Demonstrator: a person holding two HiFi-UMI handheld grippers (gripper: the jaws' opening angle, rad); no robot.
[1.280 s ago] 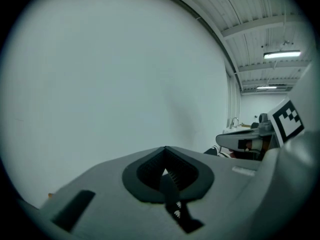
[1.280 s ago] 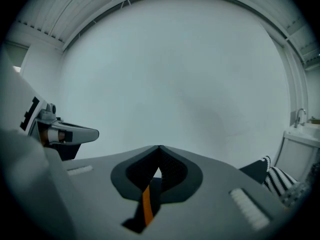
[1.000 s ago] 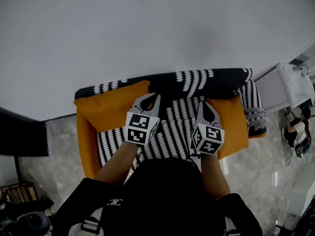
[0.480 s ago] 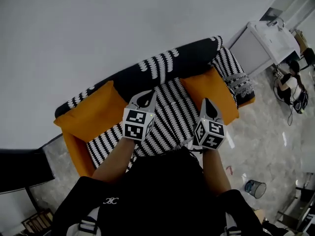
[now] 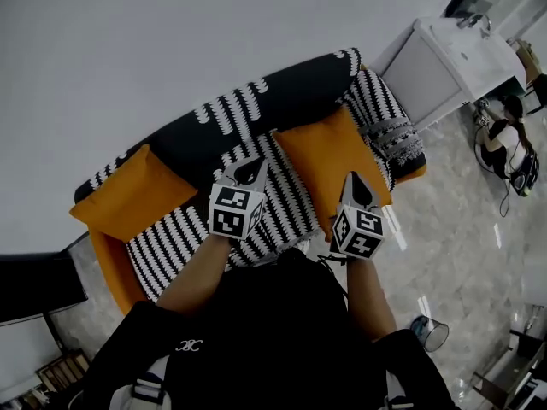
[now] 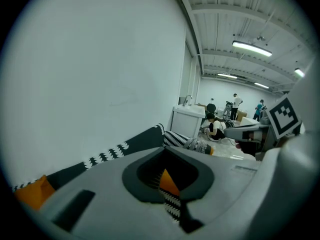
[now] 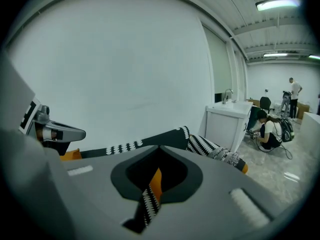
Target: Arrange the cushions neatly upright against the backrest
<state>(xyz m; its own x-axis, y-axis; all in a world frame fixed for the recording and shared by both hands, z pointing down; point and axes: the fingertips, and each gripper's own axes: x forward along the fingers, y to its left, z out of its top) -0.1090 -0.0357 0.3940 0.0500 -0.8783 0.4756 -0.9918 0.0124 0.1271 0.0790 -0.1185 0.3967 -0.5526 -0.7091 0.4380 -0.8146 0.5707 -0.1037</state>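
Head view, left end first: an orange square fabric cushion (image 5: 128,193) sits in the left corner of the orange-framed sofa with its black-and-white striped seat cover (image 5: 175,233). It leans back toward the black backrest patterned with rows of white marks (image 5: 256,109). I judge it roughly in place, though its broad face showing from above suggests a slump, not a true upright stand.

My left gripper (image 5: 248,167) hangs over the middle of the seat, clenched on nothing. The left gripper view confirms the jaws are together, with only striped fabric and a sliver of orange visible beyond the slit.

Next along, a second orange fabric cushion (image 5: 329,162) lies on the right half of the seat. Its far edge is near the backrest and its near edge reaches toward the seat front. I assess this one as not yet stood up, and as the likely next item to be dealt with.

My right gripper (image 5: 355,180) hovers just over the near edge of that cushion, likewise closed and empty. Whether it touches the fabric cannot be told. Both jaws must part before any grasp.

Beyond the right armrest stand a white cabinet with a basin on top (image 5: 444,67) and a person (image 5: 506,135) seated on the floor, well apart from the work.
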